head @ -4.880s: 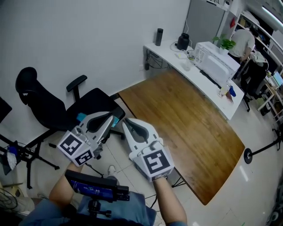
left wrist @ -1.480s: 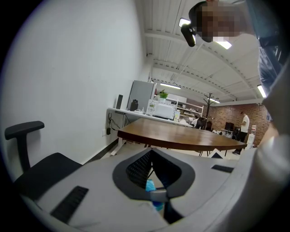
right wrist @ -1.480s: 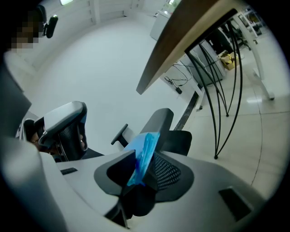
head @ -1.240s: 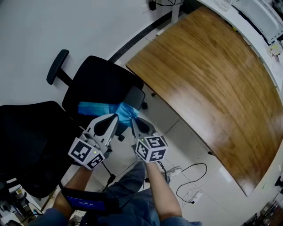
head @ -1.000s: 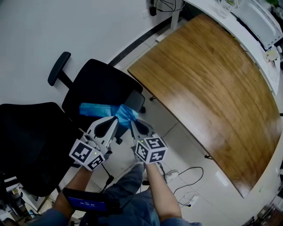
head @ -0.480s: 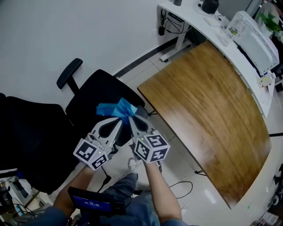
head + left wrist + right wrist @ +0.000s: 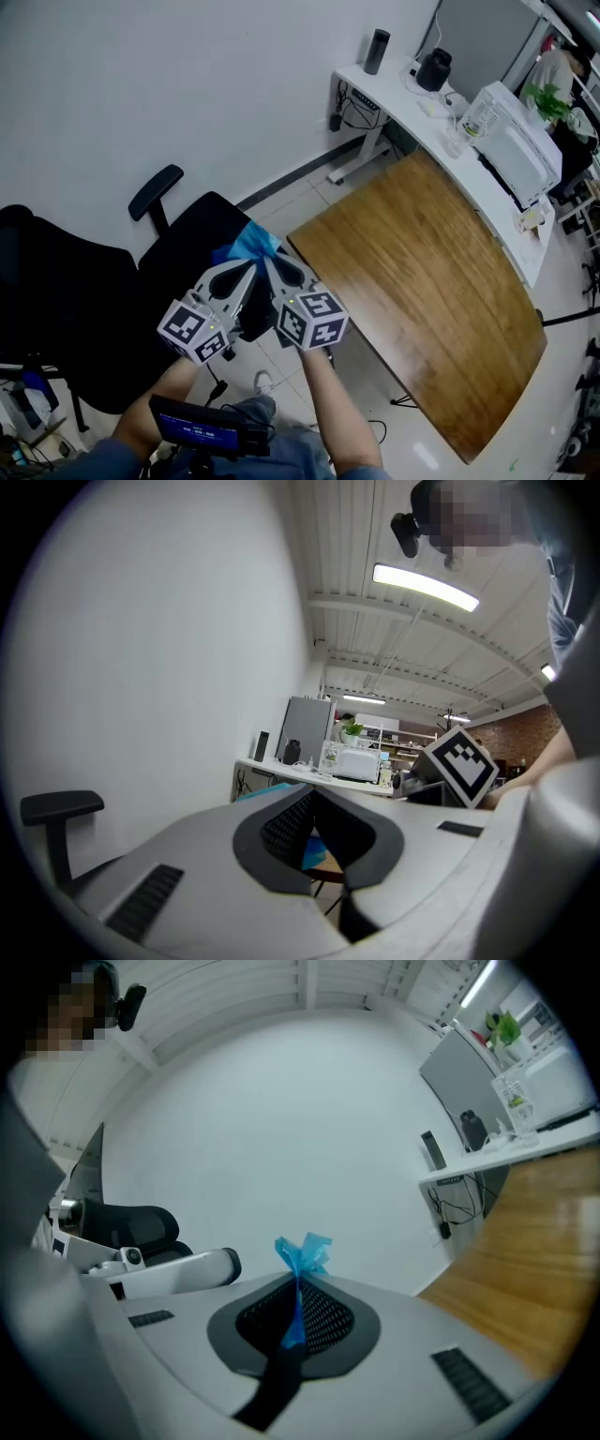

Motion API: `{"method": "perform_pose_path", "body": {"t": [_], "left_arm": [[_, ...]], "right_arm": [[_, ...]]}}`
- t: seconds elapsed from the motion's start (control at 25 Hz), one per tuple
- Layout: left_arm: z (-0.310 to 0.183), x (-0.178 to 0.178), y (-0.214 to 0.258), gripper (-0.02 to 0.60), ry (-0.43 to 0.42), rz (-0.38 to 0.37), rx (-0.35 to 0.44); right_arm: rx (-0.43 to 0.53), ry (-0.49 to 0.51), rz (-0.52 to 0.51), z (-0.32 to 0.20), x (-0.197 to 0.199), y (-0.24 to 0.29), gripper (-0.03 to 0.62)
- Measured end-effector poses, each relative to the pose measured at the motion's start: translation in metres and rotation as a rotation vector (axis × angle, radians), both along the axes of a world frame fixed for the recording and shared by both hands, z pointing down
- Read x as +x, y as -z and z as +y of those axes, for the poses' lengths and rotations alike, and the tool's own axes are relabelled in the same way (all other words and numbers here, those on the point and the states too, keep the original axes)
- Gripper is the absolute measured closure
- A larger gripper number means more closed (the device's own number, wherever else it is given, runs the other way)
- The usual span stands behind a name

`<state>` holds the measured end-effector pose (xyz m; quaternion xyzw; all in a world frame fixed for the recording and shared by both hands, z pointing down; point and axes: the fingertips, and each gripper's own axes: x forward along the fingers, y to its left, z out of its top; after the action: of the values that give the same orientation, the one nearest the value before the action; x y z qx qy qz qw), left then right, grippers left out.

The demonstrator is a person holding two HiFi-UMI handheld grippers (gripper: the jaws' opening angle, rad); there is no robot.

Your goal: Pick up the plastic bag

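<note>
The plastic bag (image 7: 248,246) is thin and blue, bunched into a small tuft above the black chair seat (image 7: 192,239). My right gripper (image 7: 269,261) is shut on it. In the right gripper view a blue strip runs between the pads and flares out past the tips as the bag (image 7: 302,1252), with the right gripper (image 7: 299,1283) closed around it. My left gripper (image 7: 249,268) rests against the right one, tips together. In the left gripper view the left gripper (image 7: 314,794) has its tips meeting, and a bit of the blue bag (image 7: 315,855) shows through the gap behind them. Whether it pinches the bag is unclear.
A black office chair with an armrest (image 7: 155,180) stands under the grippers, and a second black chair (image 7: 47,281) is at the left. A wooden table (image 7: 422,300) lies to the right. Behind it a white desk (image 7: 403,98) carries a bottle (image 7: 375,49) and a white appliance (image 7: 506,141).
The bag, spread on the chair seat a second ago, is now bunched and raised off it in the right gripper. Both grippers have drawn closer together, and the head view has tilted up.
</note>
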<state>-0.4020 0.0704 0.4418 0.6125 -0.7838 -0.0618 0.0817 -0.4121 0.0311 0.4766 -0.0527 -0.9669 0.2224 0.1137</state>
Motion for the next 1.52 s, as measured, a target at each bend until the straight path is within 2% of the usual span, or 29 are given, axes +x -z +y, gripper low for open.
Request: {"method": "perform_pose_path", "body": {"t": [0.28,0.48,0.68,1.2,1.36,1.52], "left_arm": [[-0.017,-0.026,0.036,0.575,0.039,-0.007,0.072],[-0.033,-0.040,0.058,0.575,0.031,-0.011,0.115],[-0.043,-0.045,0.073,0.575,0.011,-0.025,0.145],[-0.079,-0.024,0.091,0.575,-0.090,-0.040,0.175],[-0.092,-0.010,0.098,0.575,-0.120,-0.033,0.174],[-0.104,0.009,0.105,0.575,-0.151,-0.070,0.183]], "right_arm": [[0.114,0.029,-0.044,-0.023,-0.044,0.055,0.587],[0.168,-0.007,-0.084,-0.054,-0.072,0.094,0.588],[0.216,-0.044,-0.118,-0.077,-0.078,0.120,0.588],[0.274,-0.147,-0.100,-0.122,-0.034,0.130,0.589],[0.283,-0.185,-0.110,-0.136,-0.012,0.137,0.589],[0.282,-0.220,-0.129,-0.151,0.022,0.145,0.589]]}}
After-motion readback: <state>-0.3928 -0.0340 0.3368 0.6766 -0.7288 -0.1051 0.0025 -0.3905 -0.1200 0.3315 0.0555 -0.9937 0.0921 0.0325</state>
